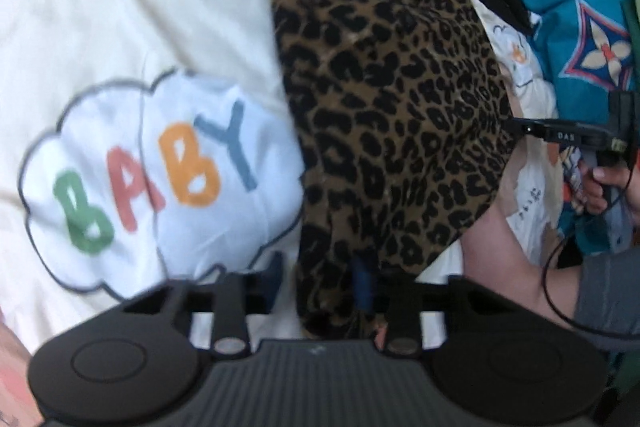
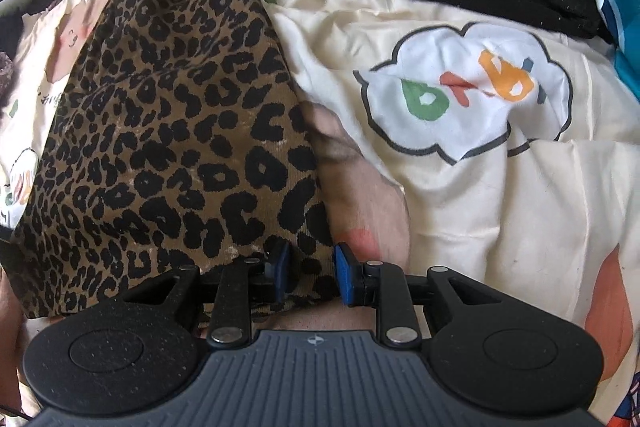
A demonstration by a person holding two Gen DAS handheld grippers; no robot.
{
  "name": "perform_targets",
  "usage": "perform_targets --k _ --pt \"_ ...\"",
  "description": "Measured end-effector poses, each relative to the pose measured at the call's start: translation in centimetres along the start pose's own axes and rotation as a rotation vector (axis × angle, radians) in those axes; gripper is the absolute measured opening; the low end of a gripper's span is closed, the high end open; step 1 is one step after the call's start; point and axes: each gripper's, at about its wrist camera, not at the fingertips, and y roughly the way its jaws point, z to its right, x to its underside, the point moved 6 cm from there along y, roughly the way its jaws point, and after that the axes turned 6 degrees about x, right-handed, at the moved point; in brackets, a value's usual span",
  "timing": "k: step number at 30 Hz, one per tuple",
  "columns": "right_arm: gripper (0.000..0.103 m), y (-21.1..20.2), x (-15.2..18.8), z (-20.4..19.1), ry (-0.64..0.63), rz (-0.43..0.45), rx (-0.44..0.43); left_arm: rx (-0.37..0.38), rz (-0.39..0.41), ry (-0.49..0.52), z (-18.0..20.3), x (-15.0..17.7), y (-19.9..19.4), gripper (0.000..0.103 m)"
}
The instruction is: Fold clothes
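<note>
Leopard-print garment lies on bed quilt, long axis running away from both tongs. Left tongs pinch near hem; right tongs part-open, straddling near corner.

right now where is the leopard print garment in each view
Left wrist view: the leopard print garment runs from top centre down to the left hand-held gripper, right of the BABY cloud print.
Right wrist view: the garment fills the left half, its bottom corner between the fingers of the right hand-held gripper, left of the cloud print.
Shared landmark: the BABY cloud print on the cream quilt.
</note>
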Motion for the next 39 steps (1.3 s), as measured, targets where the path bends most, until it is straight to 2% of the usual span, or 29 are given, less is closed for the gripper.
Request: perform_targets --k 4,8,11,16,19,21,23,24,25,27,29,30,31,34,39 --pt "0.031 -0.3 -0.3 0.6 0.013 0.024 -0.025 0.017 -0.006 -0.042 -1.4 0.2 -0.3 0.010" --pt "0.032 0.7 -0.4 1.4 0.052 0.009 -0.042 0.032 -0.003 -0.110 -2.6 -0.1 0.0 0.010" --pt "0.036 1.4 -0.2 1.7 0.074 -0.007 -0.061 0.048 0.002 -0.147 -2.9 -0.1 0.3 0.017" --pt "0.037 1.2 0.4 1.9 0.080 -0.020 -0.093 0.112 0.010 -0.208 -3.2 0.6 1.1 0.035" --pt "0.037 1.3 0.3 1.8 0.083 -0.018 -0.111 0.148 0.008 -0.208 -3.0 1.3 1.7 0.039" --pt "0.037 1.5 0.4 1.6 0.085 -0.018 -0.123 0.151 0.009 -0.190 -2.8 1.7 2.0 0.038" --pt "0.037 1.7 0.4 1.4 0.079 -0.021 -0.130 0.158 0.005 -0.189 -2.6 1.9 2.2 0.031" --pt "0.037 1.8 0.4 1.3 0.075 -0.023 -0.131 0.174 -0.007 -0.198 -2.6 2.1 2.2 0.016" --pt "0.037 1.9 0.5 1.2 0.069 -0.023 -0.131 0.190 -0.019 -0.207 -2.6 2.3 2.3 0.007" --pt "0.037 1.9 0.5 1.2 0.064 -0.024 -0.132 0.221 -0.027 -0.219 -2.6 2.6 2.1 0.007" --pt "0.037 1.9 0.5 1.4 0.061 -0.023 -0.131 0.219 -0.022 -0.228 -2.7 2.8 2.1 0.008" --pt "0.037 1.9 0.5 1.4 0.061 -0.023 -0.131 0.218 -0.020 -0.232 -2.8 2.9 2.0 0.012" --pt "0.037 2.0 0.5 1.5 0.062 -0.024 -0.131 0.211 -0.020 -0.229 -2.8 2.9 2.1 0.021" --pt "0.037 2.1 0.5 1.4 0.065 -0.024 -0.128 0.175 -0.024 -0.174 -2.4 2.8 2.5 0.037" --pt "0.037 2.2 0.4 1.2 0.051 -0.026 -0.124 0.184 -0.006 -0.098 -1.1 2.8 2.9 0.046"
